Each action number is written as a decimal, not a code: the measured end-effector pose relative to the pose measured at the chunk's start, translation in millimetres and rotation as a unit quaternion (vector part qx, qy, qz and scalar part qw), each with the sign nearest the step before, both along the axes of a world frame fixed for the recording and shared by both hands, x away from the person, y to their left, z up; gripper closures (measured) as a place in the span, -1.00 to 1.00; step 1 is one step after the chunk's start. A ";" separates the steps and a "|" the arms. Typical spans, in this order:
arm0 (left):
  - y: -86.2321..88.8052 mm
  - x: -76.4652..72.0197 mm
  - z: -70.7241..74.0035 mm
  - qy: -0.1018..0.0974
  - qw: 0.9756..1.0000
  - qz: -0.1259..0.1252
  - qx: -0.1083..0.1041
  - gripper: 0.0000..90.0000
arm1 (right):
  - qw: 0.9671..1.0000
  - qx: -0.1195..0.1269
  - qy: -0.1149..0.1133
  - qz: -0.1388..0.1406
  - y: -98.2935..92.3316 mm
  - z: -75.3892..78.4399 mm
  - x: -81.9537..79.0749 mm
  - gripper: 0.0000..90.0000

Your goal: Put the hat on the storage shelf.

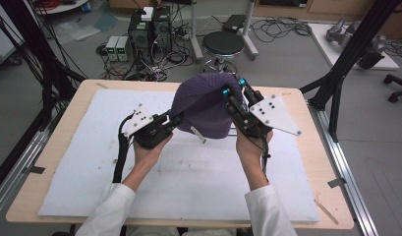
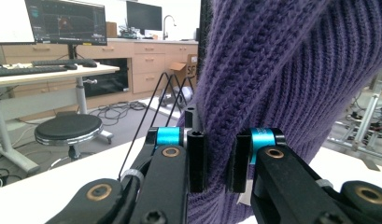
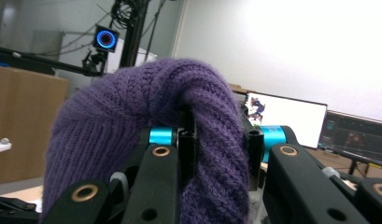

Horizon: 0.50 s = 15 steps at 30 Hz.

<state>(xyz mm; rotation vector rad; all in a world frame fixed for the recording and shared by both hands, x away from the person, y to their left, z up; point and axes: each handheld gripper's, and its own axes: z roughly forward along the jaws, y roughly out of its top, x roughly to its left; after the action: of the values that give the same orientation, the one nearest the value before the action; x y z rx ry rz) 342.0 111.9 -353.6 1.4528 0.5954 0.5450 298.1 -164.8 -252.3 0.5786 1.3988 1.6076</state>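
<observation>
The purple knit hat (image 1: pixel 204 105) hangs in the air above the far half of the table (image 1: pixel 56 147), lifted clear of the white mat (image 1: pixel 198 182) that covers it. The left gripper (image 1: pixel 175 118) pinches the hat at its lower left edge, and in the left gripper view the pads press the thick ribbed fabric (image 2: pixel 254 84) between them. The right gripper (image 1: pixel 233 87) pinches the upper right side, near the crown; its own view shows a fold of the hat (image 3: pixel 179 112) squeezed tightly in the jaws. I think the two grips are set well apart so that the hat is stretched and can be turned or laid flat on the mat.
</observation>
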 end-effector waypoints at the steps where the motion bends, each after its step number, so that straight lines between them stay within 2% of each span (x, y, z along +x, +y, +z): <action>1: -2.5 3.1 1.9 0.004 1.000 -0.002 -0.001 0.82 | 1.000 -0.002 0.003 -0.004 -3.1 3.3 4.5 0.67; 4: -7.7 8.5 4.3 0.007 1.000 -0.002 -0.009 0.82 | 1.000 -0.004 0.004 -0.010 -5.9 6.8 7.9 0.67; 13: -24.3 23.1 16.0 0.014 1.000 -0.007 -0.015 0.82 | 0.998 -0.036 -0.006 -0.042 -18.6 22.7 20.2 0.67; 15: -28.2 24.8 19.6 0.013 1.000 -0.010 -0.012 0.82 | 0.998 -0.035 -0.007 -0.044 -19.6 24.0 20.7 0.67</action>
<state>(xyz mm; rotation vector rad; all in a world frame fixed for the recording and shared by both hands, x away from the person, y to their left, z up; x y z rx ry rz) 366.8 83.8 -333.9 1.4435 0.6058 0.5020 318.8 -184.4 -228.3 0.5779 1.3952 1.4846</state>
